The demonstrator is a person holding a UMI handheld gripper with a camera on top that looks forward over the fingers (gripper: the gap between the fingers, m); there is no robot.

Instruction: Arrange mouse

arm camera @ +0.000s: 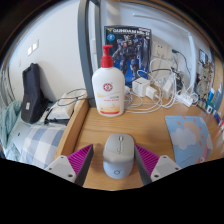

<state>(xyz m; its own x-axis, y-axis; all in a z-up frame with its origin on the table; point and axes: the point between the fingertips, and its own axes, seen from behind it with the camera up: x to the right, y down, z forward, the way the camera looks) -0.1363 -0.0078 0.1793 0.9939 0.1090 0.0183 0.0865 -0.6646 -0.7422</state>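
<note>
A light grey computer mouse (117, 156) lies on the wooden table (150, 128), its front end pointing away from me. It stands between my gripper's fingers (114, 150). The pink pads (80, 158) flank it on both sides. A narrow gap shows at the left side, and the right pad is close against the mouse's edge. The gripper is open and the mouse rests on the table.
A white pump bottle (108, 88) with a red pump stands beyond the mouse. Behind it are a printed box (128, 48) and a white power strip with plugs and cables (165, 95). A black bag (33, 92) is at the far left, and a light blue mat (188, 138) at the right.
</note>
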